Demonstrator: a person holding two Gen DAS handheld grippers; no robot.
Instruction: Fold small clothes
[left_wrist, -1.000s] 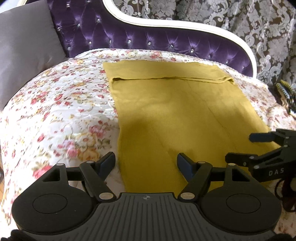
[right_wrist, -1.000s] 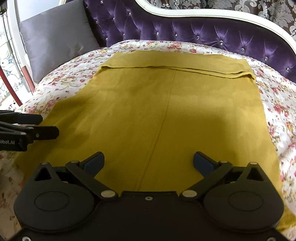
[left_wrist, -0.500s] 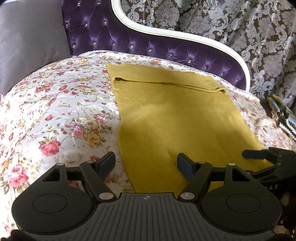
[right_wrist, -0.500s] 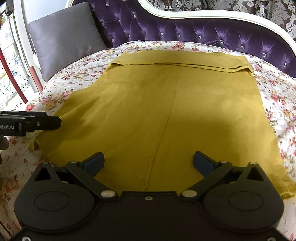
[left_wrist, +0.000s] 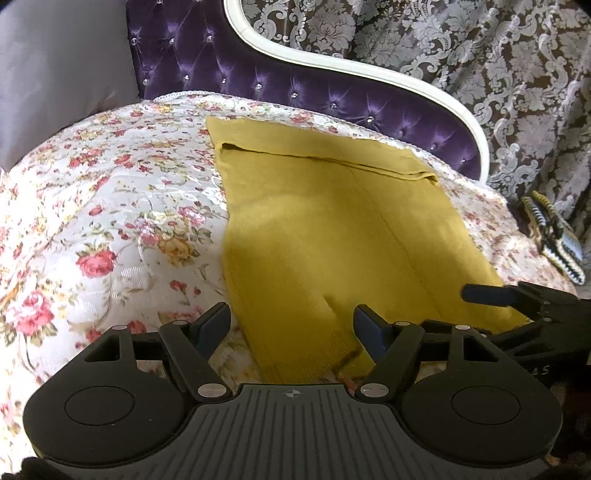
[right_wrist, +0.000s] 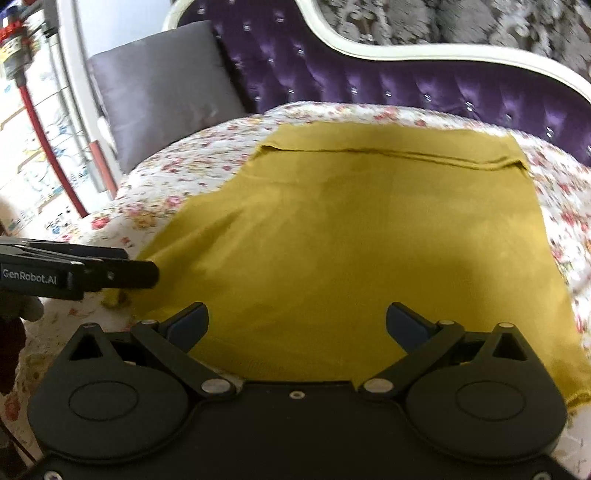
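Observation:
A mustard-yellow knit garment (left_wrist: 332, 229) lies flat on the floral bedspread (left_wrist: 110, 221), its far edge folded over in a narrow band. It also fills the right wrist view (right_wrist: 369, 240). My left gripper (left_wrist: 291, 325) is open and empty over the garment's near left corner. My right gripper (right_wrist: 297, 321) is open and empty over the garment's near edge. The right gripper shows at the right of the left wrist view (left_wrist: 517, 306); the left gripper shows at the left of the right wrist view (right_wrist: 92, 273).
A purple tufted headboard (left_wrist: 295, 88) with a white rim runs behind the bed. A grey pillow (right_wrist: 162, 92) leans at the back left. A striped knit item (left_wrist: 554, 236) lies at the bed's right edge. Patterned curtain (left_wrist: 480, 55) hangs behind.
Both grippers have drawn back toward the garment's near edge, which now shows in both views. Both stay open and empty. The garment has not moved.

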